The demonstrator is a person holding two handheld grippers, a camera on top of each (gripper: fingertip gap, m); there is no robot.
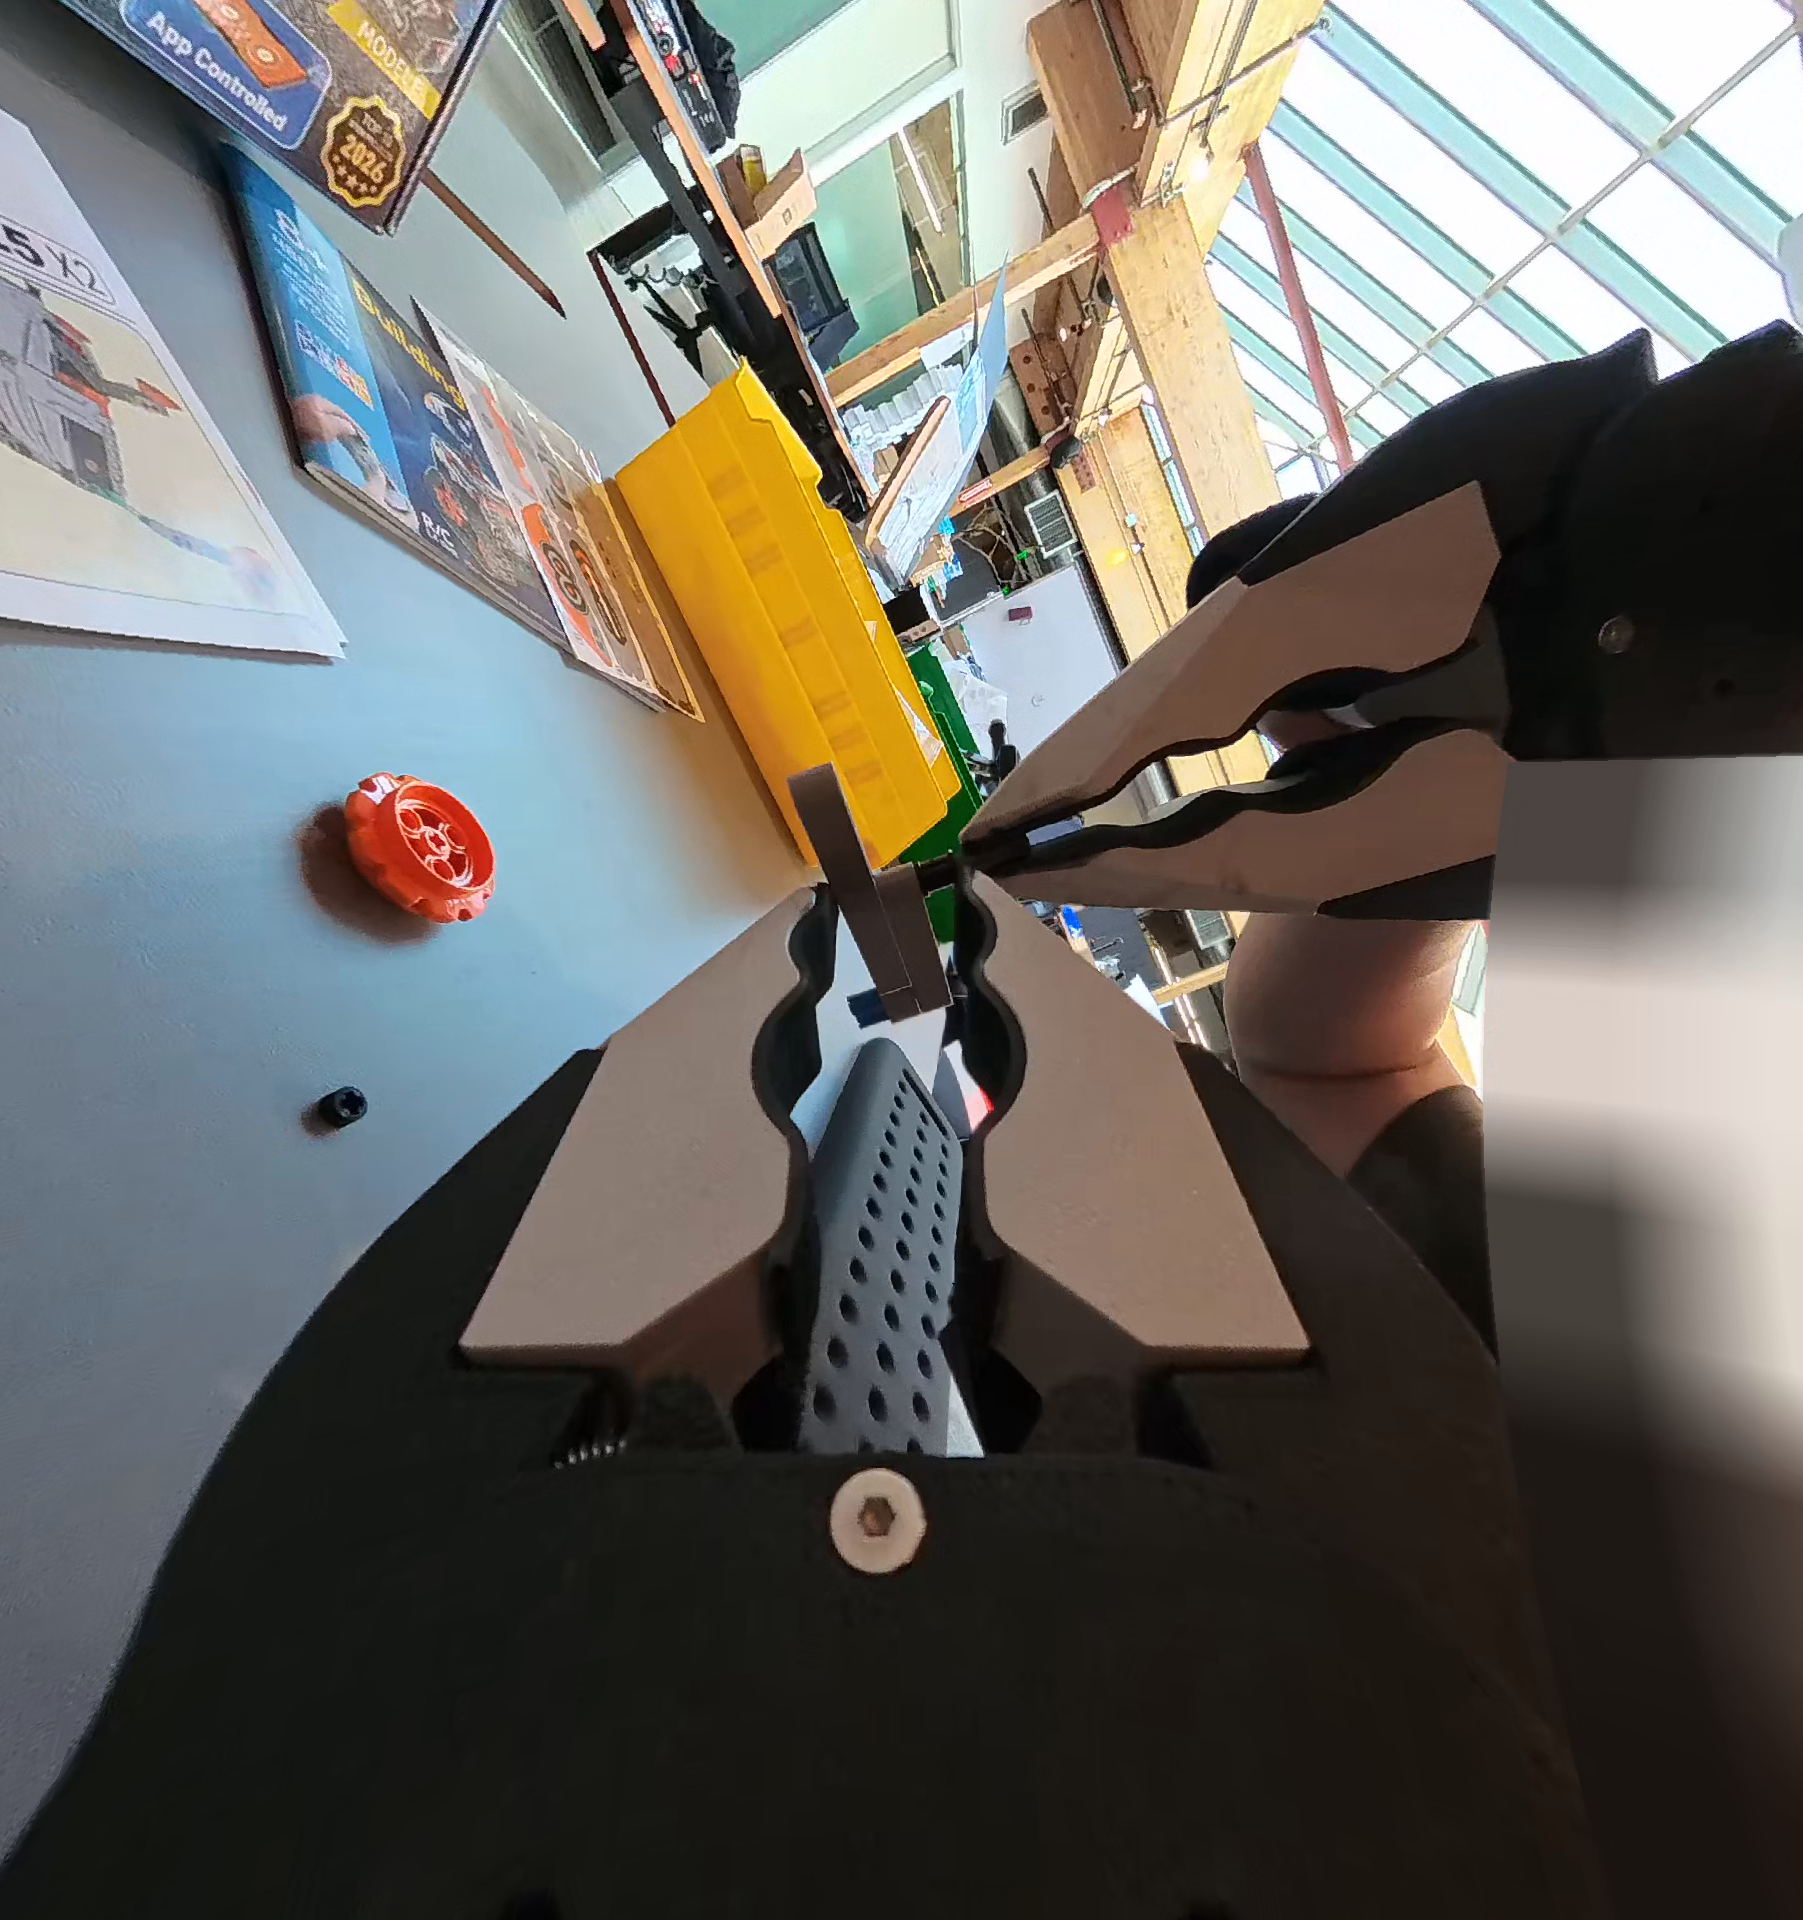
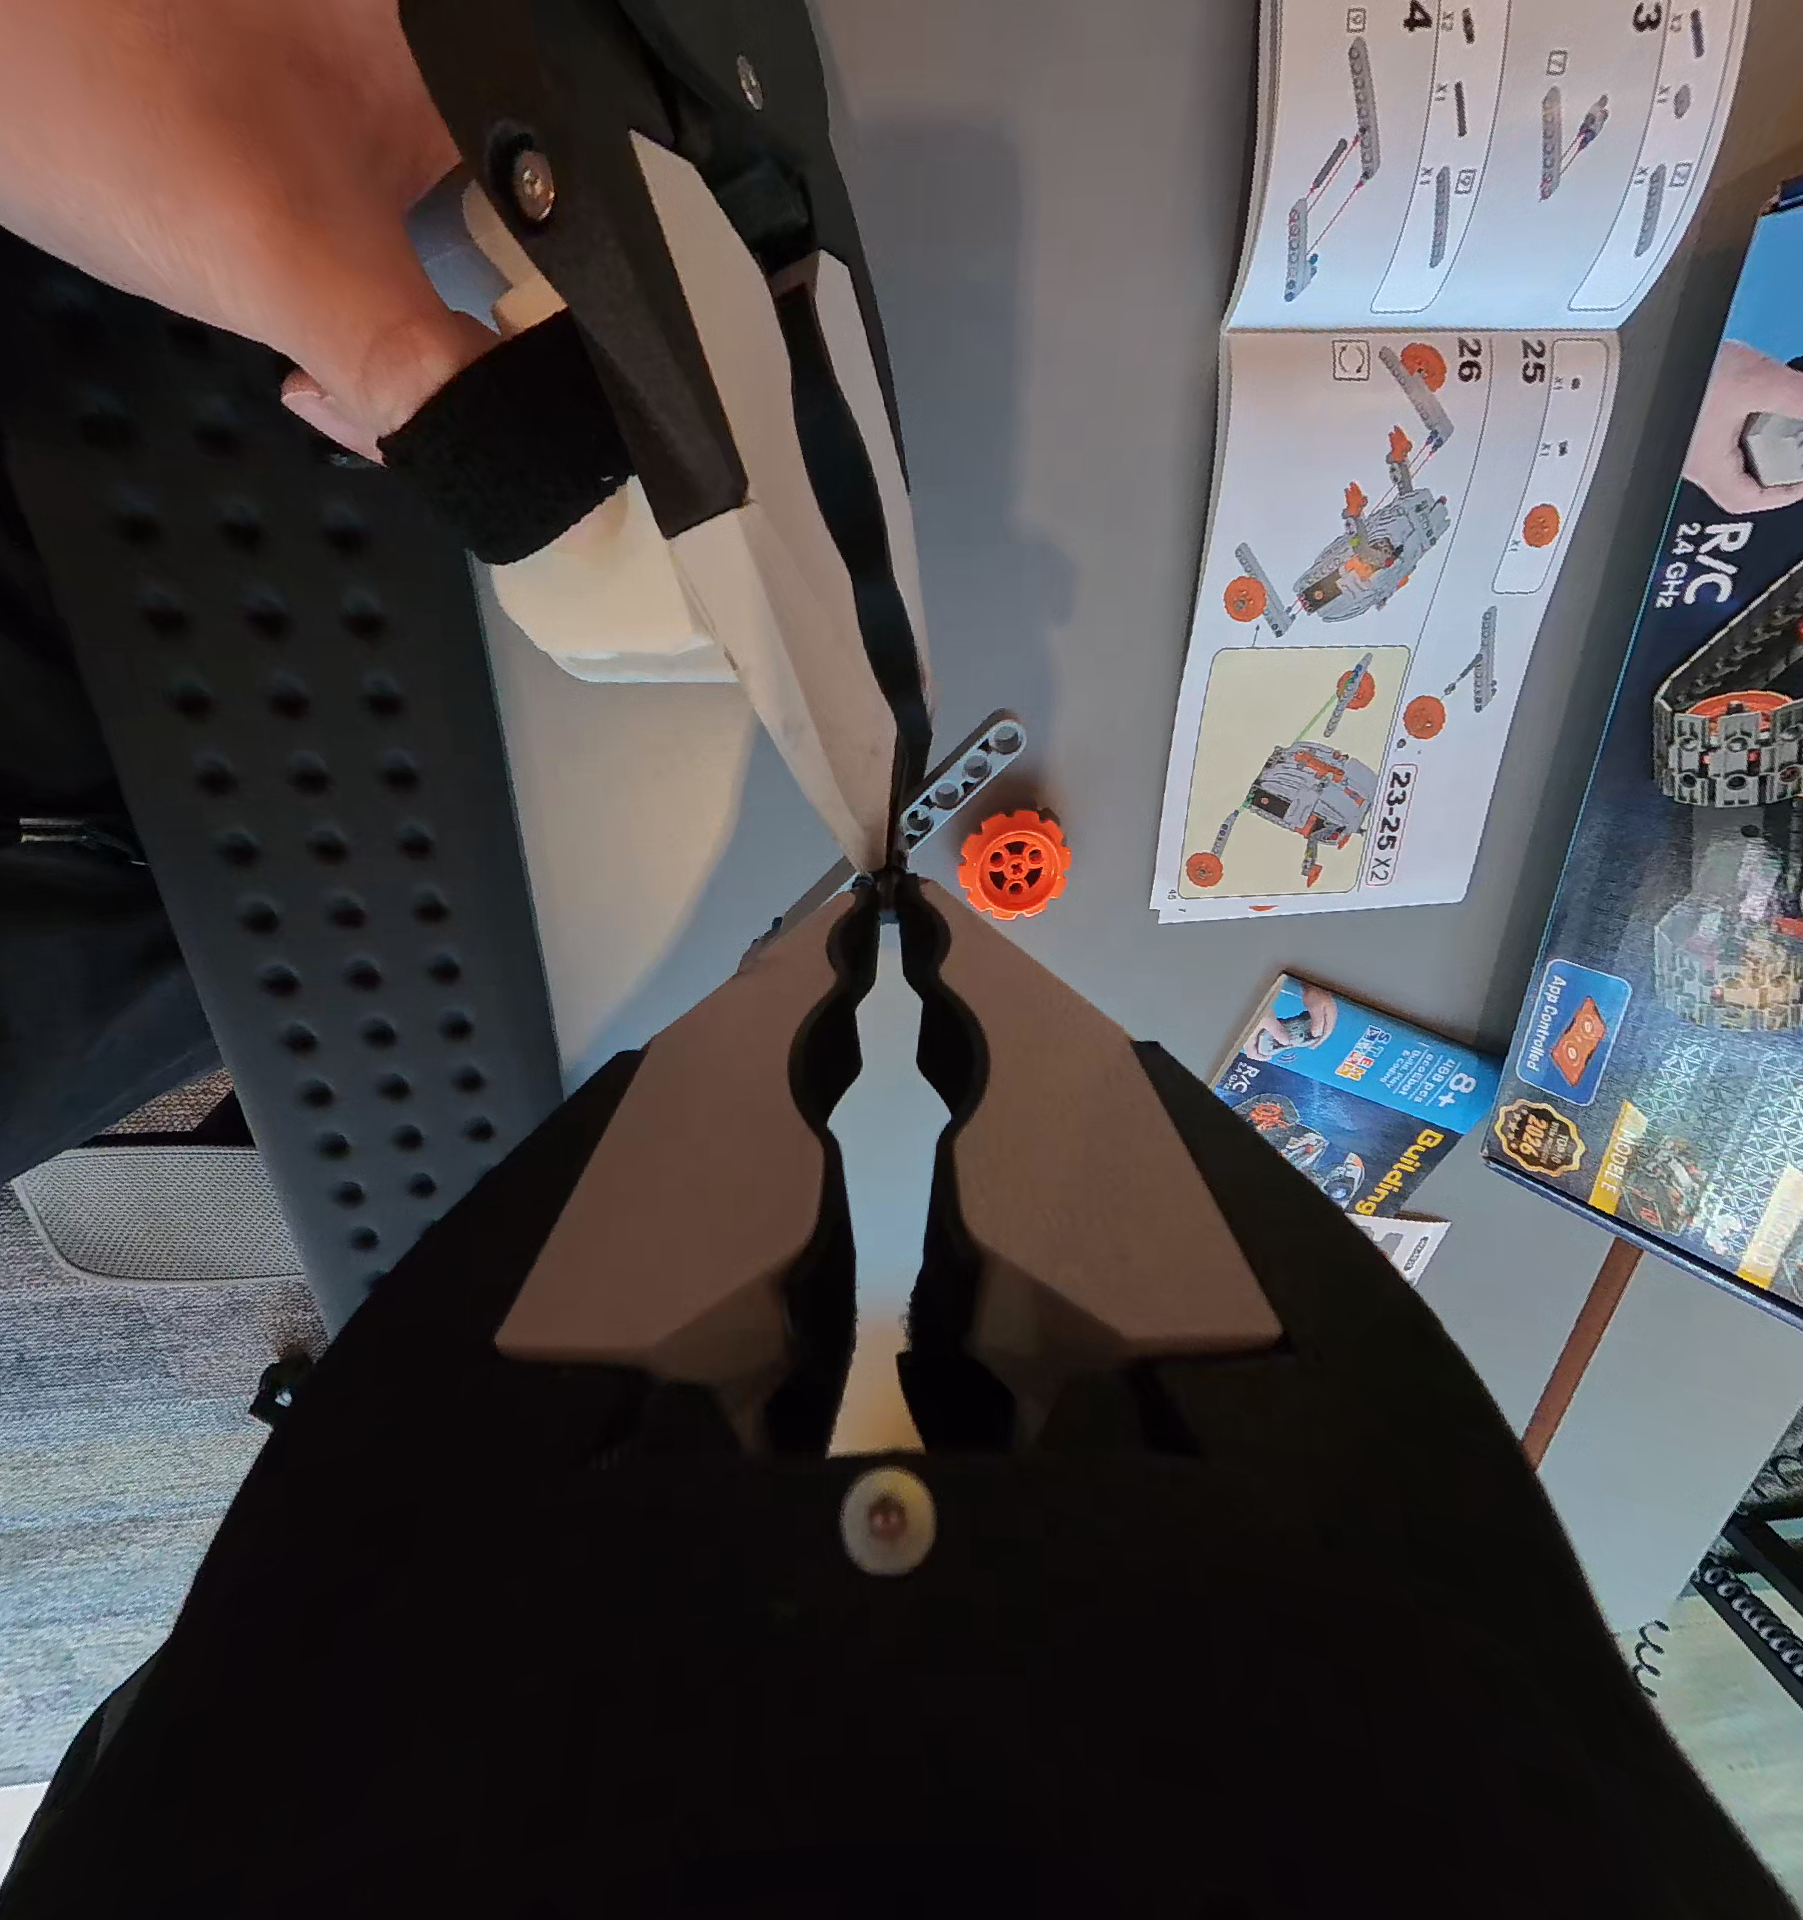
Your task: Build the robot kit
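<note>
In the left wrist view my left gripper (image 1: 892, 925) is shut on a grey angled beam (image 1: 881, 935) with holes and holds it above the grey table (image 1: 149, 1299). My right gripper (image 1: 972, 860) comes in from the right, shut on a small black pin (image 1: 996, 854) whose tip meets the beam's side. In the right wrist view my right gripper (image 2: 884, 896) has its tips nearly together just below the left gripper (image 2: 892, 836), and the beam (image 2: 964, 777) sticks out up and to the right. The pin is barely visible there.
An orange wheel (image 1: 421, 847) (image 2: 1014, 864) and a loose black pin (image 1: 342, 1105) lie on the table. An open instruction booklet (image 2: 1344, 623), a small booklet (image 2: 1344, 1101) and a kit box (image 2: 1759, 779) lie nearby. A yellow bin (image 1: 772, 623) stands at the far edge. A perforated grey chair (image 2: 284, 831) is beside the table. The grippers are tip to tip, or close to it. Between my left fingertips and the orange wheel (image 2: 1014, 864) there is roughly 11 cm. Look for it in the left wrist view (image 1: 438, 848) too.
</note>
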